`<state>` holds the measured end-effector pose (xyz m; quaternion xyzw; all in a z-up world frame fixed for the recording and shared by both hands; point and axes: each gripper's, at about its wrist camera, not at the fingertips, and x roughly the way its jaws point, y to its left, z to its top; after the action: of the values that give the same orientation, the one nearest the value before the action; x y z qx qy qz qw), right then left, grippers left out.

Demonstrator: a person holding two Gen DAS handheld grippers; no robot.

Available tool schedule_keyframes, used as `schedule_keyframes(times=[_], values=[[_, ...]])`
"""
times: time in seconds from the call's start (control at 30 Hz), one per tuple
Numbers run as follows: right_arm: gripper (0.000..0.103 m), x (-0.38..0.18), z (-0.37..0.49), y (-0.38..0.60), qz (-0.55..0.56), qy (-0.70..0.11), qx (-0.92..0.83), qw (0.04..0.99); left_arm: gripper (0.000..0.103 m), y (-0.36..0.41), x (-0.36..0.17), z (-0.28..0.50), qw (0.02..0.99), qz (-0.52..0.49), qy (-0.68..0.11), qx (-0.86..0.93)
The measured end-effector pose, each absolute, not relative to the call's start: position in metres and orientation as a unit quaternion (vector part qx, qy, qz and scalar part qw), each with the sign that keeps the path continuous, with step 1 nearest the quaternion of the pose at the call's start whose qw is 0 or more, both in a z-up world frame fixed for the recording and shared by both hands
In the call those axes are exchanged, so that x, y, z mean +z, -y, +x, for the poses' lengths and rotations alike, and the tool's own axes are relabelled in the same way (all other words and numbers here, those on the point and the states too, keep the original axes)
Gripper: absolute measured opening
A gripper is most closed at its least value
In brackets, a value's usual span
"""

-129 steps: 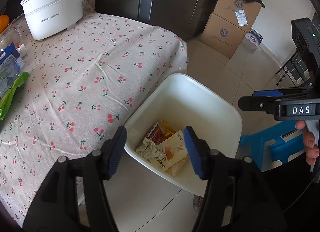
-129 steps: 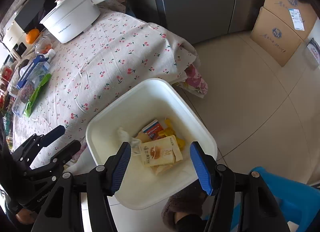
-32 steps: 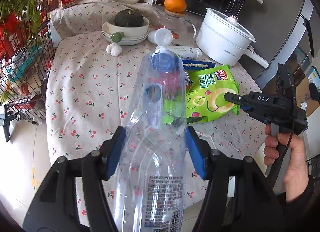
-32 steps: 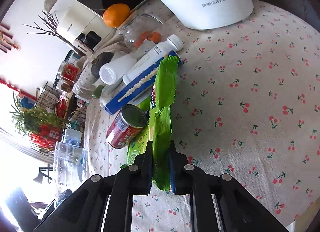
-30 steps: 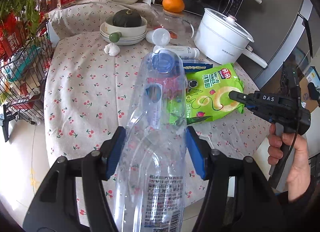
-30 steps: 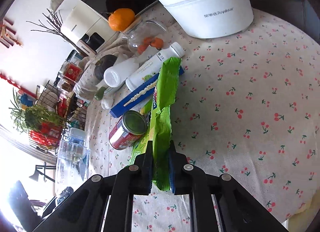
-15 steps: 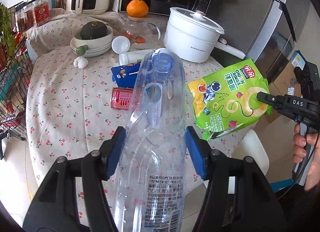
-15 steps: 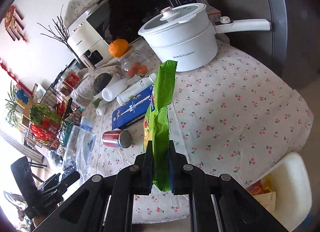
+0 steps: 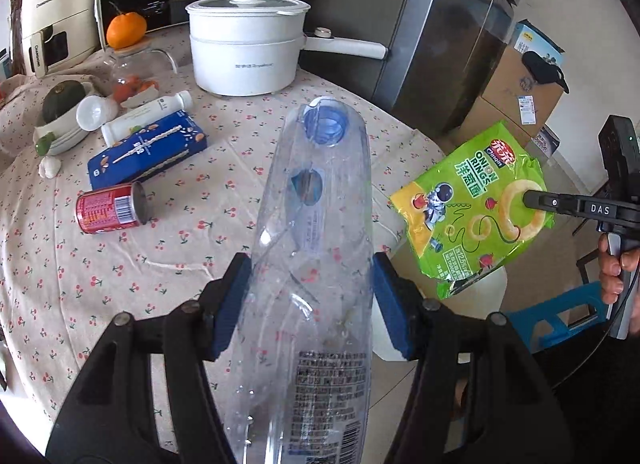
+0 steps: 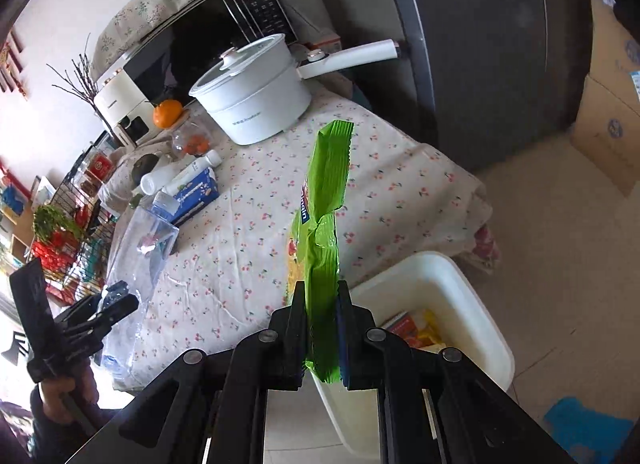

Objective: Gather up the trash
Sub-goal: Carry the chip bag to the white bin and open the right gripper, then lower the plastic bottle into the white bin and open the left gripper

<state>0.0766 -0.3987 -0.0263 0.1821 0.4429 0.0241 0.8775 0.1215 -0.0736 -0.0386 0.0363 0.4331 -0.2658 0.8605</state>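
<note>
My left gripper (image 9: 310, 304) is shut on a large clear plastic bottle (image 9: 316, 248) with a blue cap, held over the table's near edge. My right gripper (image 10: 322, 324) is shut on a green onion-rings snack bag (image 10: 322, 216), which stands edge-on between the pads. In the left wrist view that bag (image 9: 472, 212) hangs past the table's right edge, above a white bin (image 9: 476, 296). The white bin (image 10: 468, 300) sits on the floor beside the table with wrappers inside. A red can (image 9: 110, 208) lies on its side on the cherry-print cloth.
On the table stand a white pot (image 9: 248, 48) with a long handle, a blue carton (image 9: 148, 154), a white bottle (image 9: 146, 118), a glass jar and stacked bowls. A dark fridge (image 9: 448, 36) and cardboard boxes (image 9: 516, 92) lie beyond. A blue stool (image 9: 556, 316) is by the bin.
Both grippers swung right with their loads. The snack bag left the tabletop and now hangs past the table edge over the bin; the bottle moved toward the table's right side.
</note>
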Motion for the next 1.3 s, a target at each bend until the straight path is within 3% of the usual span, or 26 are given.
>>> schedule_keyframes(times=[0.53,0.63,0.8,0.97,1.1,1.3], values=[[0.014,-0.114,0.058,0.430,0.192,-0.547,0.011,0.814,0.063,0.135,-0.068,0.098,0.832,0.096,-0.454,-0.304],[0.021,-0.126,0.065,0.427,0.189,-0.564,0.003,0.804,0.063,0.140,-0.069,0.095,0.829,0.098,-0.456,-0.309],[0.053,-0.125,0.062,0.437,0.205,-0.566,-0.021,0.798,0.063,0.154,-0.072,0.091,0.819,0.103,-0.458,-0.330],[0.054,-0.101,0.053,0.450,0.205,-0.534,-0.045,0.819,0.064,0.183,-0.080,0.081,0.795,0.125,-0.466,-0.368],[0.061,-0.088,0.046,0.461,0.194,-0.513,-0.073,0.833,0.064,0.215,-0.100,0.073,0.765,0.151,-0.484,-0.397],[0.061,-0.081,0.045,0.470,0.195,-0.504,-0.087,0.837,0.064,0.250,-0.128,0.074,0.747,0.177,-0.492,-0.411]])
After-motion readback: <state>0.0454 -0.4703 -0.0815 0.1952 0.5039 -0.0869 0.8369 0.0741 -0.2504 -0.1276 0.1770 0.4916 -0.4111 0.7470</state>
